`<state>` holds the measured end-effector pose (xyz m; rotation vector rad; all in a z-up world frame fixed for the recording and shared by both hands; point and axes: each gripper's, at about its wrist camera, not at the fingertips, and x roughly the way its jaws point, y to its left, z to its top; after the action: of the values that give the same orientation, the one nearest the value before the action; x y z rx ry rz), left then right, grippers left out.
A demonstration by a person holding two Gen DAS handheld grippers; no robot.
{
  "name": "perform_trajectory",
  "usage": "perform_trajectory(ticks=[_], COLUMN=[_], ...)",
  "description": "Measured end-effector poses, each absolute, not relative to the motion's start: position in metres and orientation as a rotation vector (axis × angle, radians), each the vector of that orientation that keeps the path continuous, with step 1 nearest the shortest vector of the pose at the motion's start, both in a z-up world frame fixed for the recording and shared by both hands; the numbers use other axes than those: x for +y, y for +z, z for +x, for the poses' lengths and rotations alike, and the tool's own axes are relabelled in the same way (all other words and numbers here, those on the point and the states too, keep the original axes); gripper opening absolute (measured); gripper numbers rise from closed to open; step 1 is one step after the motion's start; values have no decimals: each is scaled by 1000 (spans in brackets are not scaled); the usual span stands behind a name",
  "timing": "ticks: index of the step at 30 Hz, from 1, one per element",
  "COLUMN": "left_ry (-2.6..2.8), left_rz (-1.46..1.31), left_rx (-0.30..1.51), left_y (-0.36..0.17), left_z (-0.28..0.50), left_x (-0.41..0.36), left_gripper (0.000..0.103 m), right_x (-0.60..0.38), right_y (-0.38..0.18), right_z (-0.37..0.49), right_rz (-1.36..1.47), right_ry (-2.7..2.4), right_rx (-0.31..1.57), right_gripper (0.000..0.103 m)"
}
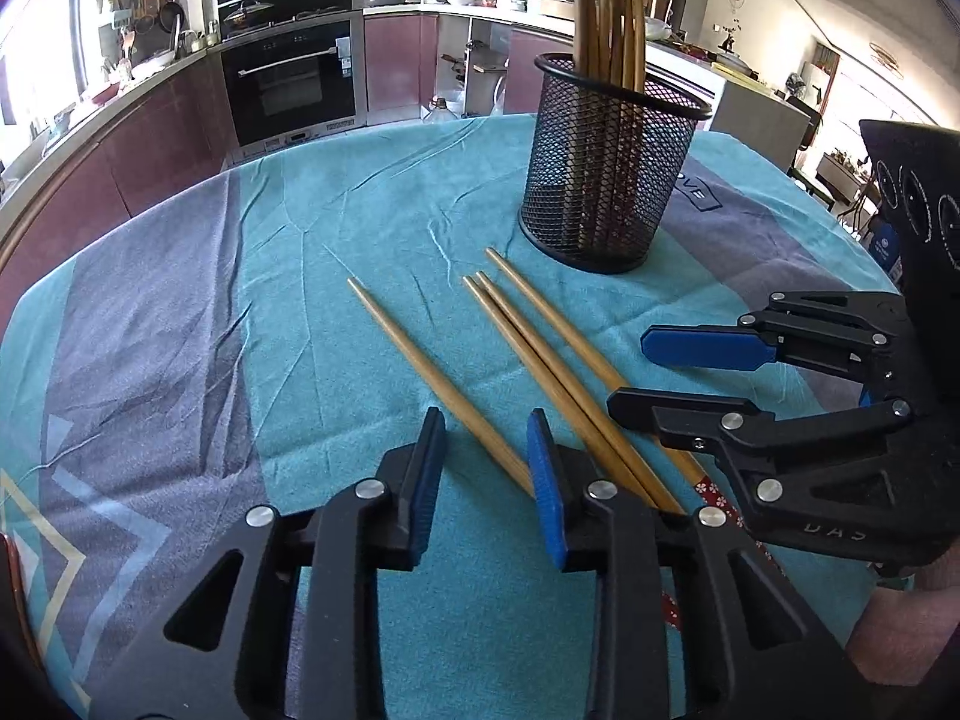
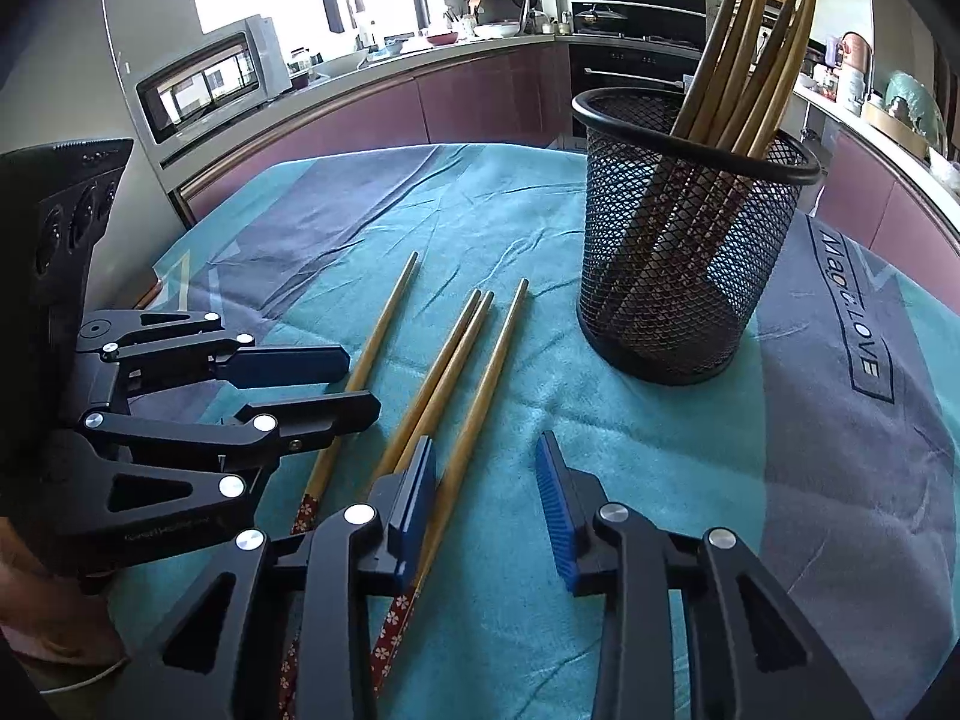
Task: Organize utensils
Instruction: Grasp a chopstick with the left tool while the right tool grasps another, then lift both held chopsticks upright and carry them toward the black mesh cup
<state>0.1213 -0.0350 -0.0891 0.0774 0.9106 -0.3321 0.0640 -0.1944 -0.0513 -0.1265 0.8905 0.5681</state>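
Four chopsticks [image 1: 420,354] lie ahead of my open, empty left gripper [image 1: 486,468] and right gripper [image 2: 486,492]; next, pinch one for the mesh holder [image 1: 606,180].

Chopsticks [image 1: 420,354] look like smooth matt wood with red floral-patterned ends, the pen-cup style holder [image 1: 606,180] is black wire mesh metal, the tablecloth [image 1: 180,330] is soft, wrinkly teal-and-grey cloth, and the grippers' fingers [image 2: 414,498] are matt black plastic with ribbed blue pads and shiny metal rivets.
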Motion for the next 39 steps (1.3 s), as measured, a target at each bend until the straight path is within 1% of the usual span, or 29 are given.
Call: perform_trajectory(ticks=[8, 10, 11, 13, 14, 16, 22, 29, 34, 39], left_ry=[-311, -309, -308, -298, -292, -291, -296, -280, -268, -246], left_rz=[58, 57, 53, 48, 47, 35, 27, 7, 21, 23], left_rx=[915, 915, 916, 916, 916, 917, 917, 923, 921, 915], left_y=[-90, -90, -90, -90, -90, -90, -90, -91, -90, -91], left_z=[126, 128, 129, 130, 131, 131, 129, 133, 139, 140], left_x=[-33, -33, -33, -33, -33, -31, -31, -25, -28, -31], left_gripper=[29, 29, 28, 24, 21, 19, 15, 18, 18, 15], right_x=[-188, -187, -188, -189, -190, -191, -195, -195, -195, -196], right_y=[-52, -52, -52, -52, -53, -53, -53, -53, -53, -53], right_z=[70, 72, 73, 75, 75, 76, 78, 79, 81, 81], right_rz=[-137, -138, -136, -131, -126, -117, -93, -95, -92, -78], right_ry=[557, 549, 549, 544, 543, 545, 554, 557, 561, 565], right_rx=[889, 888, 889, 891, 893, 895, 901, 905, 903, 902], right_gripper=[32, 25, 24, 17, 15, 11, 6, 6, 6, 5])
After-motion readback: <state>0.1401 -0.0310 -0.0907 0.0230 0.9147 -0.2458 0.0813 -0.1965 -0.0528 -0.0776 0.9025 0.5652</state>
